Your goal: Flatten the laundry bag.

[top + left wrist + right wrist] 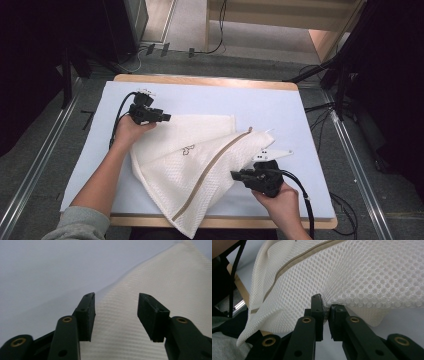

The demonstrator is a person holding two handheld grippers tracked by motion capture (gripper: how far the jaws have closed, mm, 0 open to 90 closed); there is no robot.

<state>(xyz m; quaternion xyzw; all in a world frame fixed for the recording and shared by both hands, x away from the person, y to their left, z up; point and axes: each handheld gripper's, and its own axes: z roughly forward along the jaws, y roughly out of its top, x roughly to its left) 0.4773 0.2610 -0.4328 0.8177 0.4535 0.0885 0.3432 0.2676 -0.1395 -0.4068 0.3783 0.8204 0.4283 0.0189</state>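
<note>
A white mesh bag (200,165) with a tan zipper stripe (215,160) lies folded on the pale table top (250,100), its lower corner hanging over the front edge. My left gripper (165,117) is at the bag's far left corner. In the left gripper view its jaws stand open (116,302) just above the white fabric (155,277), with nothing pressed between them. My right gripper (235,175) is at the bag's right edge. In the right gripper view it is shut (326,305) on a pinch of the mesh (362,272), which lifts and bunches there.
The table's wooden rim (200,79) runs along the back. Cables (320,107) and dark stands crowd the floor on the right, and metal floor rails (40,165) run along both sides. Bare table surface lies behind and right of the bag.
</note>
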